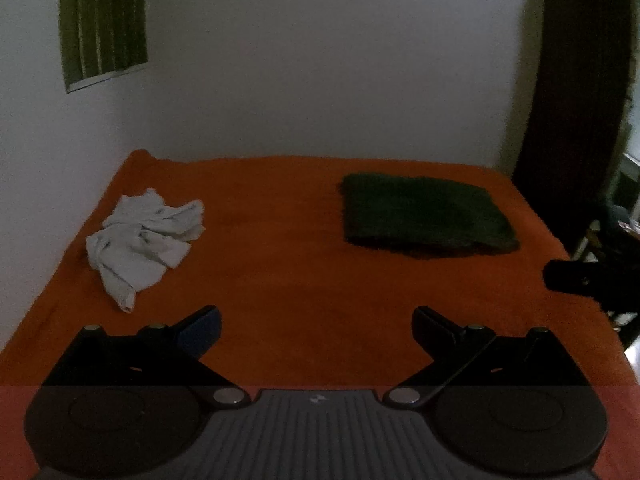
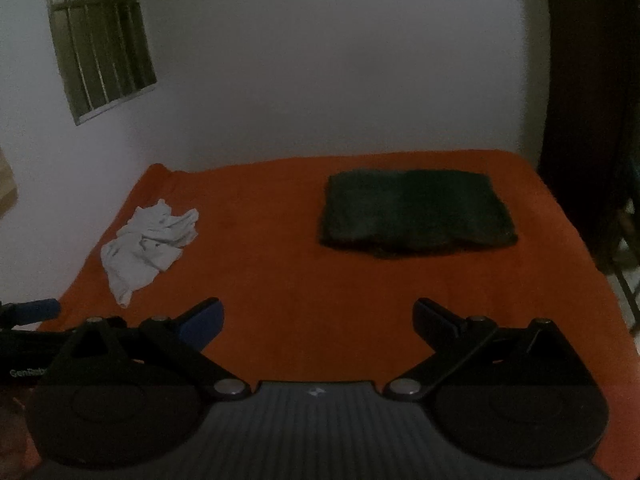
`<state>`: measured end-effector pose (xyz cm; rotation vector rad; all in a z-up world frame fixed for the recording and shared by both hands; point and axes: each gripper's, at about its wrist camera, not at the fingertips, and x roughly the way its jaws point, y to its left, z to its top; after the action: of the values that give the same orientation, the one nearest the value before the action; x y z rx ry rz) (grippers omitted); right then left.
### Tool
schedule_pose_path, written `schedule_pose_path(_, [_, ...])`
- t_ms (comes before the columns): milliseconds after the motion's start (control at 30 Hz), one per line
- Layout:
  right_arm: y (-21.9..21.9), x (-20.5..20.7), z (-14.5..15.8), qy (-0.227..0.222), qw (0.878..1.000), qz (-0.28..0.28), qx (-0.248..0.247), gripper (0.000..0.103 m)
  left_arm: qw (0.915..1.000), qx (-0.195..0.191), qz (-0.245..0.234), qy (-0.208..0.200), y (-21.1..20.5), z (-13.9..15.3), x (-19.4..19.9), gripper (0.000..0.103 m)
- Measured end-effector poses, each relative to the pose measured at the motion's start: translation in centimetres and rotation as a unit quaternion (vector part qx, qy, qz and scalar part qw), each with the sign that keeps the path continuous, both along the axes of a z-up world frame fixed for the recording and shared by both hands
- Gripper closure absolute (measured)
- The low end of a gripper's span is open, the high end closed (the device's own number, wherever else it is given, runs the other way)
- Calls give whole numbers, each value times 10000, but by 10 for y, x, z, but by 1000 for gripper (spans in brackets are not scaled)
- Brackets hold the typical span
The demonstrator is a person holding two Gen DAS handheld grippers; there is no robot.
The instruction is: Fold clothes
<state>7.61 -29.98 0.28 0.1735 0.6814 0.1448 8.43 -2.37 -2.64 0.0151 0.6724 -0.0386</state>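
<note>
Both the left gripper (image 1: 316,324) and right gripper (image 2: 318,316) hung empty, fingers spread, above the orange bed (image 1: 280,264); a crumpled white cloth (image 1: 144,240) lay well apart from a folded dark towel (image 1: 424,216).

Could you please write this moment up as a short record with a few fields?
surface: orange cover against a white wall
unfolded item: crumpled white garment, far left
folded item: dark green cloth, flat, far right
spacing: the two pieces lie well apart
left gripper: open, holding nothing
right gripper: open, holding nothing
task status: white garment not yet grasped
</note>
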Motion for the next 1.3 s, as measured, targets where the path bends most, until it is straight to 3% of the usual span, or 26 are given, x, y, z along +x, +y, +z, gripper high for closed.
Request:
schedule_pose_path(167, [41,56,-14,2,9998,190,116,0,9994,236,228,-129,44,-23,35,0])
schedule_pose_path(267, [73,89,-27,-2,9991,402,125,0,9984,123,542,-126,79,-43,56,0])
schedule_pose_path(400, [131,125,-54,-150,9933,1105,-294,0,9947,53,1028,45,130,-83,89,0])
schedule_pose_path(467, [159,144,-72,-23,9912,1252,-428,0,9925,136,1212,118,151,-104,105,1])
schedule_pose_path(567, [197,185,-107,526,9857,1591,-152,0,9892,200,1442,162,179,-137,132,0])
schedule_pose_path(700, [231,218,-142,465,9837,1738,1,1,9816,373,1840,341,214,-181,170,0])
schedule_pose_path(767, [245,227,-158,384,9827,1811,4,1,9751,331,2140,485,238,-204,189,0])
schedule_pose_path(933, [259,240,-204,532,9770,2060,-117,0,9473,311,3043,956,287,-258,237,1])
schedule_pose_path(1133, [265,239,-255,602,9685,2367,-478,0,9475,541,3058,758,307,-281,263,1])
schedule_pose_path(1300, [260,241,-275,673,9692,2319,-491,0,9471,732,3069,593,324,-300,285,1])
